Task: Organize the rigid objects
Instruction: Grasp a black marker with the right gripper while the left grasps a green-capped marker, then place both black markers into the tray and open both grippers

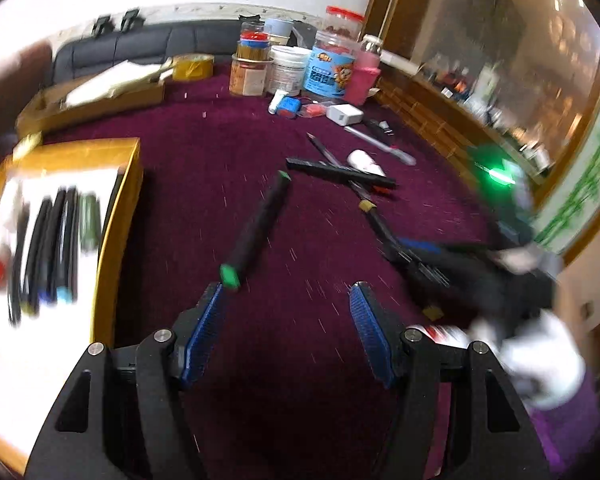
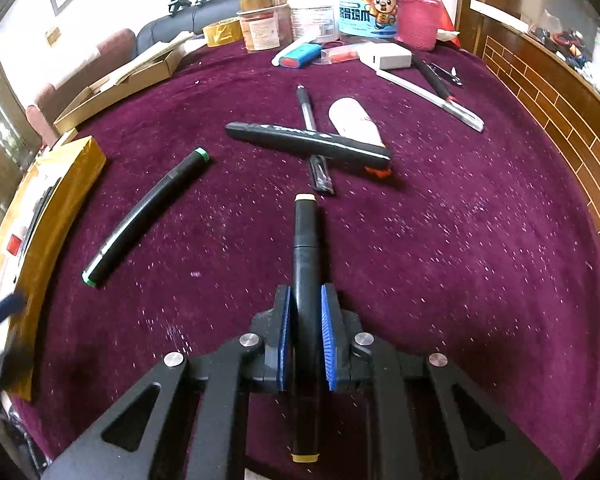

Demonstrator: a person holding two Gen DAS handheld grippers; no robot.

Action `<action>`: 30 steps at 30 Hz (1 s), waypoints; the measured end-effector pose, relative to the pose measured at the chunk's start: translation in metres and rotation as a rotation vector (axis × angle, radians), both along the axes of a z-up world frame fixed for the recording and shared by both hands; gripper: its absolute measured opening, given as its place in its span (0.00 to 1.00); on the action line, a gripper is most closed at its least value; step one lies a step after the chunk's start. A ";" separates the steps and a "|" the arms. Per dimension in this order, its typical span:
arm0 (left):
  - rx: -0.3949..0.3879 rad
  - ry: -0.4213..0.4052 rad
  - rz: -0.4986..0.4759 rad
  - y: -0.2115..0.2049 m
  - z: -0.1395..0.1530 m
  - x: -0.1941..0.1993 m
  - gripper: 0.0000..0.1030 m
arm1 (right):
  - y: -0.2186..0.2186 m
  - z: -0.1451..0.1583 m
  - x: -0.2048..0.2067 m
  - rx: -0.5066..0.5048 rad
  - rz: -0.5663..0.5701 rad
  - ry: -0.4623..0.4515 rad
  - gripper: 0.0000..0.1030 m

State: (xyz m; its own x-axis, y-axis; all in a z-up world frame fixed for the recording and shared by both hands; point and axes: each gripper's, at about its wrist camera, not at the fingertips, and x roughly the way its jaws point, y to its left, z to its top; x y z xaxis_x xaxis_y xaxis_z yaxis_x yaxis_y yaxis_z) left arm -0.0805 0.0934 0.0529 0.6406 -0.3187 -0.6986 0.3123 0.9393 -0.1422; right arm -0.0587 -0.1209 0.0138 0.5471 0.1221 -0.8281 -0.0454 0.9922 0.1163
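A black marker with yellow caps [image 2: 306, 240] lies along my right gripper [image 2: 306, 292], whose blue pads are shut on its barrel above the purple cloth. A green-capped black marker [image 1: 260, 228] lies on the cloth just ahead of my left gripper [image 1: 287, 286], close to its left fingertip. That gripper is open with nothing between its fingers. A gold box [image 1: 116, 216] at the left holds several markers side by side. Farther off, a red-capped black marker [image 2: 308, 142] lies across a pen [image 2: 306, 108], beside a white tube [image 2: 356, 120]. The right gripper [image 1: 412, 256] shows blurred in the left wrist view.
Several jars and tubs [image 1: 328, 68] stand at the table's far edge, with a white charger [image 1: 344, 114] and small items before them. A flat cardboard box [image 1: 100, 96] and a tape roll [image 1: 192, 66] sit far left. A wooden ledge [image 2: 560, 92] runs along the right.
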 end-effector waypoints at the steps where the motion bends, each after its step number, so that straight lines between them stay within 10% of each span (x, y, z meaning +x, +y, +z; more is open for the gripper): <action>1: 0.031 -0.007 -0.006 -0.008 -0.001 0.015 0.61 | 0.000 -0.001 -0.002 0.005 0.002 -0.003 0.13; 11: 0.342 -0.020 -0.007 -0.047 -0.052 0.092 0.58 | -0.005 -0.006 0.002 0.050 0.011 -0.025 0.13; 13: 0.287 0.009 -0.073 -0.051 -0.051 0.086 0.12 | -0.006 -0.006 0.002 0.061 0.008 -0.029 0.13; 30: -0.246 -0.041 0.008 0.048 0.010 -0.002 0.12 | 0.023 0.034 -0.029 0.218 0.113 -0.114 0.13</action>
